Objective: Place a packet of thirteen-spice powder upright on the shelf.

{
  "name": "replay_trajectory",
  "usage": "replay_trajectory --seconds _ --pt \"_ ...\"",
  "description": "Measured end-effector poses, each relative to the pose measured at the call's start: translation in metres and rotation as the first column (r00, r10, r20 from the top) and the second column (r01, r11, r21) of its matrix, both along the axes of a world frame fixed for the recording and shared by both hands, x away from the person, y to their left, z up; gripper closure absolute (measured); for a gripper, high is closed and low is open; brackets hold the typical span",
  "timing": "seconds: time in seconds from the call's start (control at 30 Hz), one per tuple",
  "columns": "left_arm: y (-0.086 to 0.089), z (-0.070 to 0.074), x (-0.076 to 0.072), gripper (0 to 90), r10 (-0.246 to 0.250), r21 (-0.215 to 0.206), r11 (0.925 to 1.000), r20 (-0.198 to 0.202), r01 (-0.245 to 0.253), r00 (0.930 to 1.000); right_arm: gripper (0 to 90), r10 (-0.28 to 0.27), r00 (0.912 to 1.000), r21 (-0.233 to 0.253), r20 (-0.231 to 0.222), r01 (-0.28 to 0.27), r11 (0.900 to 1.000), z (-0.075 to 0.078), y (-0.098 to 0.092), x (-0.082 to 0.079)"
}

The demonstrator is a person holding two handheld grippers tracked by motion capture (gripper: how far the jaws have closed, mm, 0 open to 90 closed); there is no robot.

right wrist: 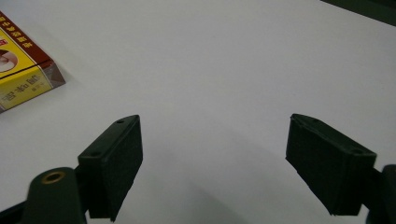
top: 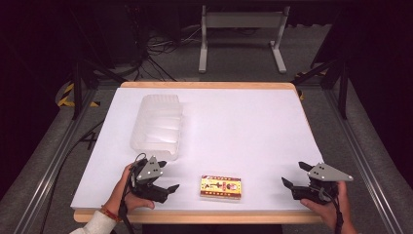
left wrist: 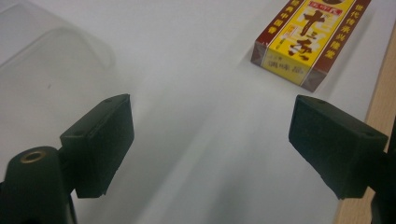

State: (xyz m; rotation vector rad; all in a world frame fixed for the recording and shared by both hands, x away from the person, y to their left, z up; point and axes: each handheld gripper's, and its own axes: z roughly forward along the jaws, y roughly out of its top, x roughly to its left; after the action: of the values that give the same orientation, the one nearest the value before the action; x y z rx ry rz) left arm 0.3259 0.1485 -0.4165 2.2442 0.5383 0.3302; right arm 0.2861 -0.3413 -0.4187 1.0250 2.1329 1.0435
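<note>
A flat yellow and dark red box with printed characters lies near the table's front edge, between the two grippers. The same box lies ahead and to the right in the left gripper view, and the box sits at the left edge of the right gripper view. My left gripper rests on the table left of the box, open, nothing between its jaws. My right gripper rests right of the box, open and empty. A clear plastic tub stands behind the left gripper.
The white table top has a wooden rim and a front edge close to both hands. Beyond the table stand a grey metal frame and loose cables on the floor.
</note>
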Motion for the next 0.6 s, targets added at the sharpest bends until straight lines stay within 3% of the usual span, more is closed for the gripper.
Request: replay_trajectory --seconds 0.07,0.33,0.6 --pt "-0.009 0.003 0.002 14.9 -0.012 0.020 0.9997 0.008 0.012 0.9999 19.7 -0.016 0.9997 -0.018 0.017 0.016 1.000 0.000 0.001 -0.002" --pt "-0.050 0.010 0.012 14.6 -0.105 0.066 0.9922 -0.009 0.105 0.9944 19.8 -0.020 0.9996 -0.016 0.018 0.020 1.000 0.000 0.000 -0.003" --pt "-0.088 0.011 0.016 13.7 -0.185 0.122 0.9751 -0.013 0.185 0.9826 20.0 -0.022 0.9997 -0.017 0.011 0.022 1.000 -0.001 0.000 -0.002"
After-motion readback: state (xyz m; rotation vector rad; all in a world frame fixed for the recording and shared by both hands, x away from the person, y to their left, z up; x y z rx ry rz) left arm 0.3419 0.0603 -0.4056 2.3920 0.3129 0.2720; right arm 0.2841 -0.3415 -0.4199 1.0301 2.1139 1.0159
